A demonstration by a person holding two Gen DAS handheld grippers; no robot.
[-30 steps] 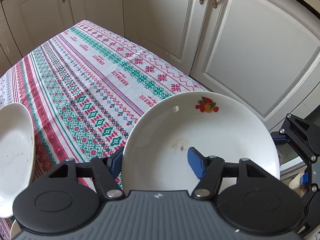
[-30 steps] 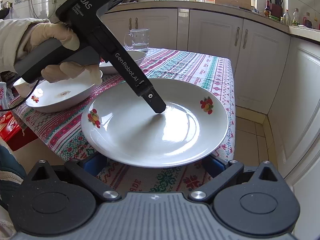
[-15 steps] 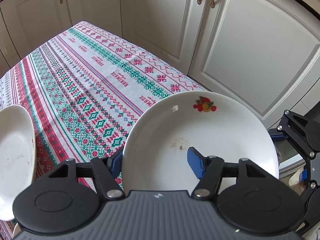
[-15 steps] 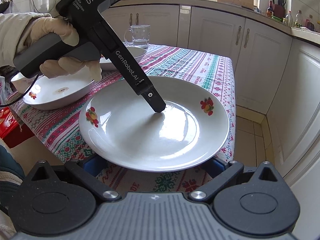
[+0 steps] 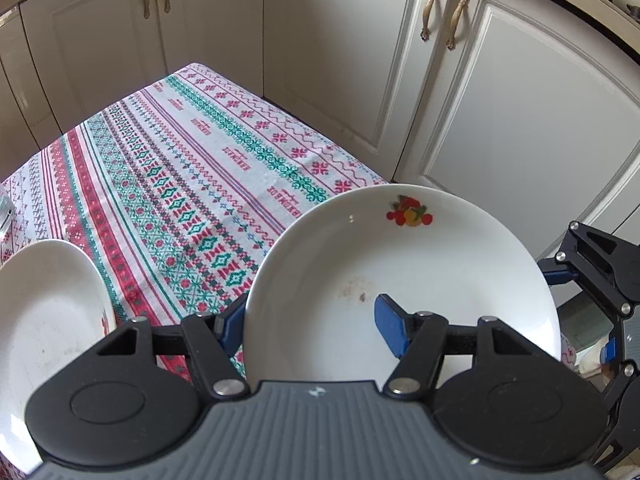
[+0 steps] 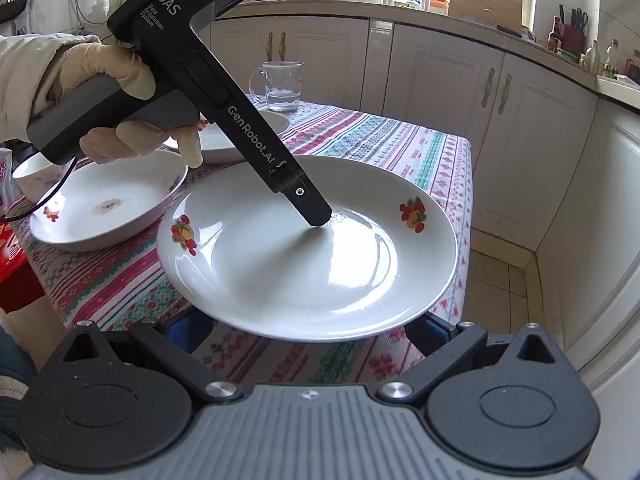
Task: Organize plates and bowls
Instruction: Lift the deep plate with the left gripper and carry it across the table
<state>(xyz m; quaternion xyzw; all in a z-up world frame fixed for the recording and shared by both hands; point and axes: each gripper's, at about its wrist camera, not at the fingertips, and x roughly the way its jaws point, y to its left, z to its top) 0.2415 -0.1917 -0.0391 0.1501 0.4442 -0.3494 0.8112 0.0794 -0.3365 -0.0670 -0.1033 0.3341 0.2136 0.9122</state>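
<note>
- The left gripper (image 5: 310,322) holds a white plate (image 5: 420,272) by its rim. One blue finger (image 5: 392,330) lies on top of the plate, inside the rim. The other blue finger sits under the rim.
- In the right wrist view, this plate (image 6: 308,248) is up in the air, a little above the tablecloth (image 6: 376,144). It hangs over the near right corner of the tabletop, and part of it sticks out past the edge.
- The plate has small fruit pictures (image 6: 413,214) on its rim and a few brown spots in the middle.
- A gloved hand (image 6: 116,100) holds the black handle of the left gripper.
- The right gripper (image 6: 308,330) sits low, just under the near edge of the plate. Its two blue fingers are spread wide apart, one on each side. I cannot tell if they touch the plate.
- A white bowl (image 6: 108,200) with a brown spot inside sits on the tabletop near the left edge, just beside the held plate.
- Another white dish (image 6: 240,132) sits behind the bowl.
- A glass mug (image 6: 280,86) with water stands further back on the tabletop.
- White cupboards (image 5: 500,100) stand beside the table.
</note>
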